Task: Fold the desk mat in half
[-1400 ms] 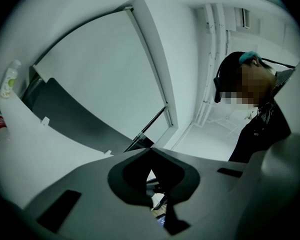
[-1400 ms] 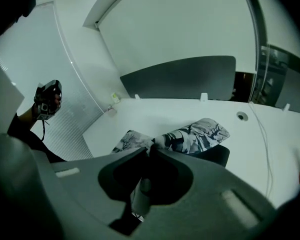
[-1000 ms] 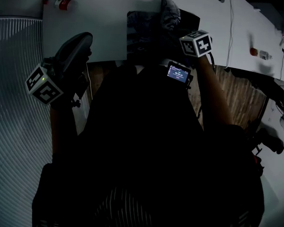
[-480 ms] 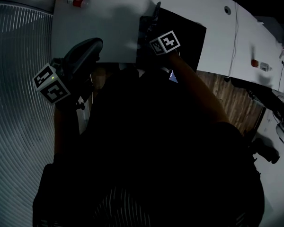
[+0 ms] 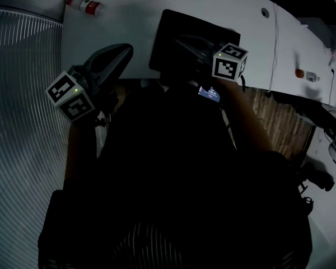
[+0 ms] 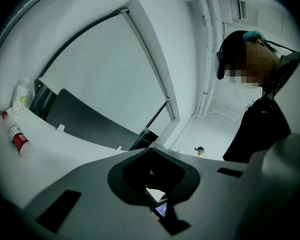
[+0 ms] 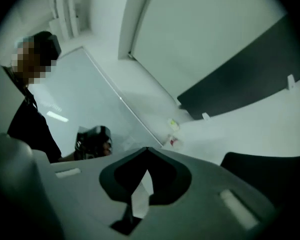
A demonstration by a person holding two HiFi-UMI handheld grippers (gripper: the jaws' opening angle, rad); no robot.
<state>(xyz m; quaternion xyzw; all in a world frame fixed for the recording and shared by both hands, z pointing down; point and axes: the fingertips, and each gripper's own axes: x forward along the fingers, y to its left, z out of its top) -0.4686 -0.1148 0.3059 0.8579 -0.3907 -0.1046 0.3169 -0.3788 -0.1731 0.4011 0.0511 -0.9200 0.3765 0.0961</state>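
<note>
Hovering above desk mat (image 5: 169, 29): right gripper (image 5: 189, 43).

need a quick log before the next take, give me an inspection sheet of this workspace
surface: white desk, mostly bare
job's things: dark desk mat lies flat at the desk's near edge; whether it is folded cannot be told
clutter: red-labelled bottle at the far left corner; small orange item far right
grippers: left gripper jaws together, holding nothing, off the desk's left edge; right gripper jaws together, holding nothing, above the mat's right part
cables: white cable runs across the desk's right part
surroundings: ribbed grey floor left, wooden floor right
</note>
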